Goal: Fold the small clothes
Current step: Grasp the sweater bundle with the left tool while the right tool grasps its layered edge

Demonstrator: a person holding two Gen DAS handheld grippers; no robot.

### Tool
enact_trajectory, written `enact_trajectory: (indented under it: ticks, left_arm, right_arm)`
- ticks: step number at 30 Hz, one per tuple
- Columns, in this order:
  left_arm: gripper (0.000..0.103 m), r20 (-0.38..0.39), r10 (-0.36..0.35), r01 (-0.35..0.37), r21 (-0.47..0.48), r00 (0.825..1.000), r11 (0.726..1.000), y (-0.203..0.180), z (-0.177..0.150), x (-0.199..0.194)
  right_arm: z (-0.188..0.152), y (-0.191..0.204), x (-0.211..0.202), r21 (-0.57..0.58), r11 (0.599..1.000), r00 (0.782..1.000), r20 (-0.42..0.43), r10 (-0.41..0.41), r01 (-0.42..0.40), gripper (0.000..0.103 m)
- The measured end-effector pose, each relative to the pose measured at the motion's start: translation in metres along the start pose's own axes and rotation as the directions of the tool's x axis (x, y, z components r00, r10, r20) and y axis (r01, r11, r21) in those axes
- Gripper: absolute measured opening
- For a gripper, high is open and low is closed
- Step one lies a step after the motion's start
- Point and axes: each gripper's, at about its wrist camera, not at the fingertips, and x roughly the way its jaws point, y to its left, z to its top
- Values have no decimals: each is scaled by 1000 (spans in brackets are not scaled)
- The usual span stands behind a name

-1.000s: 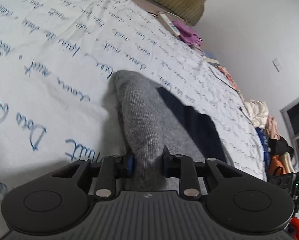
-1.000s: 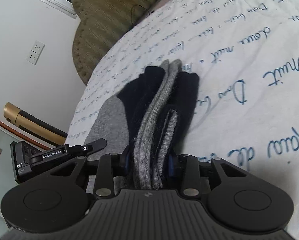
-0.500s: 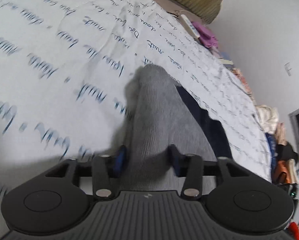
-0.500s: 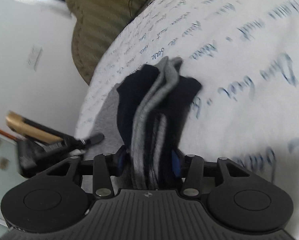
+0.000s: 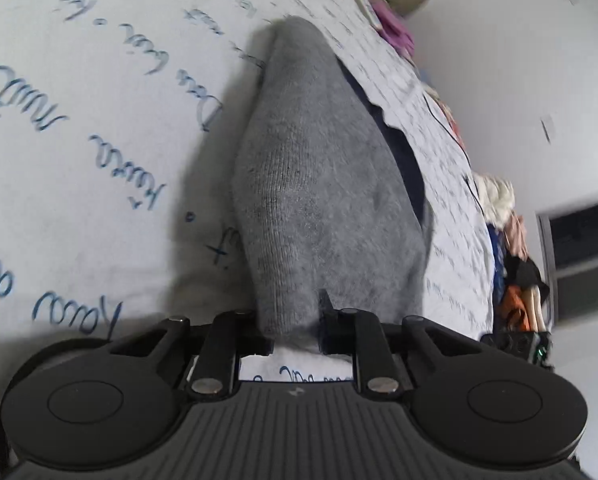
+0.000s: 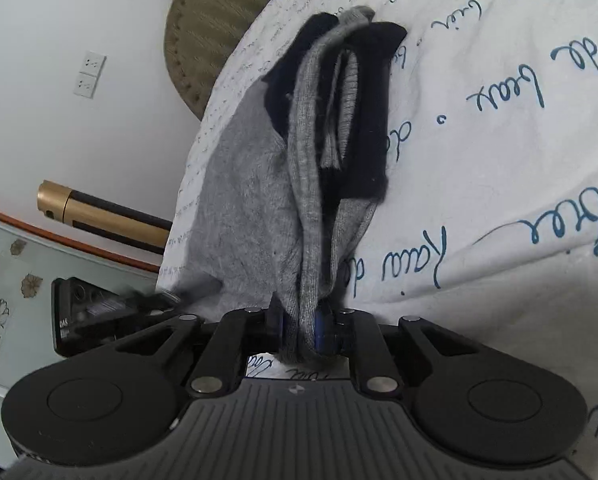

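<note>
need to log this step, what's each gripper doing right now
left gripper: jaws closing, pinched on the grey sock
right gripper: jaws closing, pinched on the bunched grey and navy sock

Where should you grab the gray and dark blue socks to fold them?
By the near ends, coming in low along the bed sheet. The socks lie lengthwise away from both grippers, so the left gripper and right gripper, jaws closing, each pinch a bunched near edge.
</note>
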Motion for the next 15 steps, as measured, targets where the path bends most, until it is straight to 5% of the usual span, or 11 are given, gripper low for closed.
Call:
enact_trajectory:
  ticks: [7, 12, 15]
  left_arm:
    - [17, 7, -117, 117, 54, 993, 992, -26, -14, -38]
    - [20, -98, -38, 41, 24, 994, 999, 0, -30, -5]
    - [24, -118, -92, 84, -72, 989, 994, 21, -29, -7]
  right_arm:
    - [-1, 34, -49, -86, 994, 997, 23, 73, -71, 18]
    - [-8, 1, -40, -58, 998, 999, -35, -28, 26, 19]
    - [-15, -22, -40, 25, 999, 1000, -4, -27, 27, 27]
